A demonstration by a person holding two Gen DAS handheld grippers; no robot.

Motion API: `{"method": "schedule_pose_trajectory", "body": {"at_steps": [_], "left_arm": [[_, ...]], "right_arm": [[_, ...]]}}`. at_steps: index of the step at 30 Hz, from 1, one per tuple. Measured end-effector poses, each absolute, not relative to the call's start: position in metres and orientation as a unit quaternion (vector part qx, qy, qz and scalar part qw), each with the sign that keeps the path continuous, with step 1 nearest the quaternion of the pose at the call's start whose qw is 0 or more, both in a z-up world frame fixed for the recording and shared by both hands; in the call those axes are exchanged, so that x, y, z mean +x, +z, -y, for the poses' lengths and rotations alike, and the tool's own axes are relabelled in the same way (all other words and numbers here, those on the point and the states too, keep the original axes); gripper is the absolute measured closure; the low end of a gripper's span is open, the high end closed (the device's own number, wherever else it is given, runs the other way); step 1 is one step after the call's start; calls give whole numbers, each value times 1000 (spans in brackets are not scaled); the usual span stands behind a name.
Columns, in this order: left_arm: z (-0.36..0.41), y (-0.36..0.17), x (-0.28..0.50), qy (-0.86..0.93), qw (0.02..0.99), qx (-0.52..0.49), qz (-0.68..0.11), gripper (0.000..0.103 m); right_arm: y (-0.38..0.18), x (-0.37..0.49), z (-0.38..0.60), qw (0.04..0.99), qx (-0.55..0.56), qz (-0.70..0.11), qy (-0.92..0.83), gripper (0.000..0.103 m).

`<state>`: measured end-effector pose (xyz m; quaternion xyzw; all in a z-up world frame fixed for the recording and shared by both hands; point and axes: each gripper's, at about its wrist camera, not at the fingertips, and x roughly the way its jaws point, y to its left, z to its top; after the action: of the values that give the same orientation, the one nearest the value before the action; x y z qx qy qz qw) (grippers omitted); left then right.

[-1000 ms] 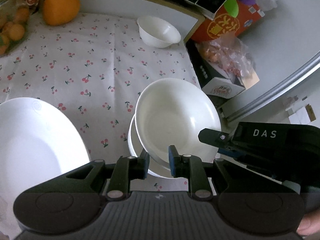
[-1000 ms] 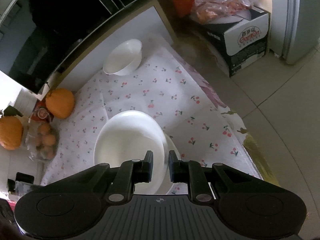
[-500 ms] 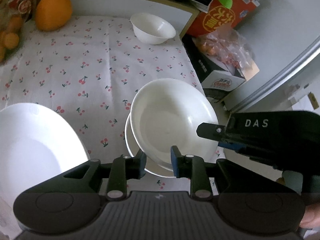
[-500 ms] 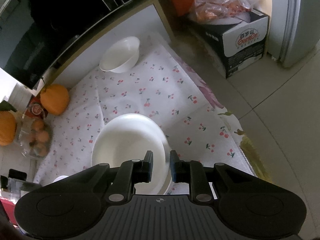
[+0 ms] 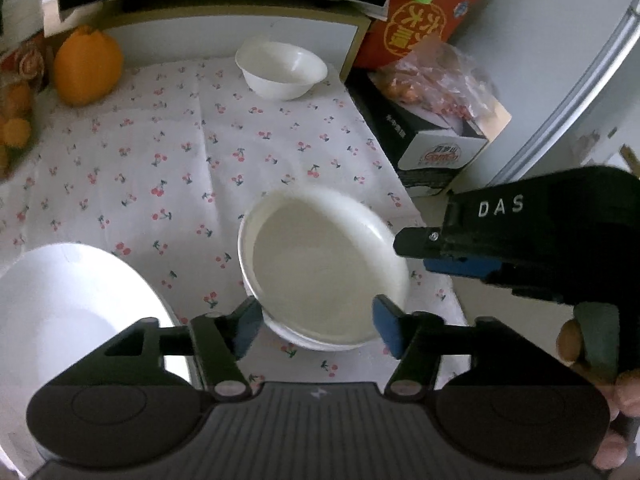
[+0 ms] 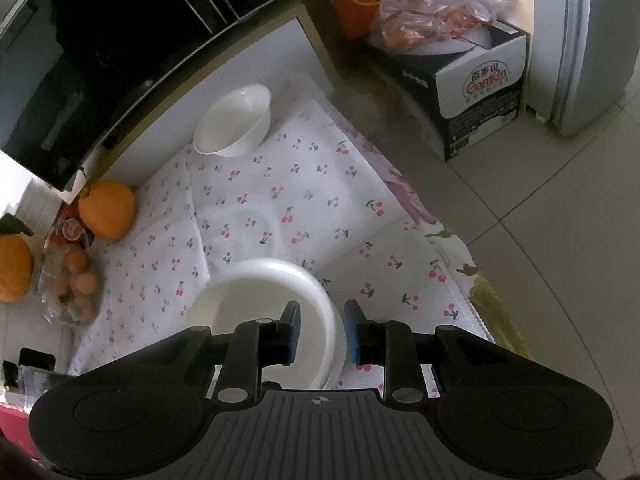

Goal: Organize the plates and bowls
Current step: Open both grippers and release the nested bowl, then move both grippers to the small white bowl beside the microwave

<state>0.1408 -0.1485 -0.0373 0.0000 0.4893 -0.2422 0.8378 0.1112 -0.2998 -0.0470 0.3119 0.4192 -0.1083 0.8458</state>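
Both jaws parted, straddling the stacked bowls (image 5: 324, 276) rim

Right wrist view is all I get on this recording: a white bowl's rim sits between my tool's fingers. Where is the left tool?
Observer: The left tool hangs at the near rim of that same bowl, jaws wide open, one on each side of the rim.
Operator: Any more dishes outside my frame?
Observer: Yes, a large white plate lies on the cherry-print cloth, left of the left tool.
Operator: How does my tool look from over there?
Observer: The right tool reaches the bowl's right rim, on the side away from the plate.
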Motion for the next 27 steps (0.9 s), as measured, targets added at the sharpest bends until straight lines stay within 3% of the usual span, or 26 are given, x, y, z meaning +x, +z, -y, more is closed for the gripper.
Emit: {"method": "schedule_pose_trajectory", "body": {"at_steps": [9, 21, 27], "left_arm": [[149, -36, 138, -247, 841, 23, -481, 26], [142, -27, 135, -233, 852, 28, -468, 9], [139, -22, 136, -213, 862, 28, -458, 3]], "right_arm": [[-45, 110, 302, 845, 321, -415, -107, 75], [-23, 102, 306, 861, 322, -381, -94, 24], [-13, 96, 310, 878, 309, -361, -64, 12]]}}
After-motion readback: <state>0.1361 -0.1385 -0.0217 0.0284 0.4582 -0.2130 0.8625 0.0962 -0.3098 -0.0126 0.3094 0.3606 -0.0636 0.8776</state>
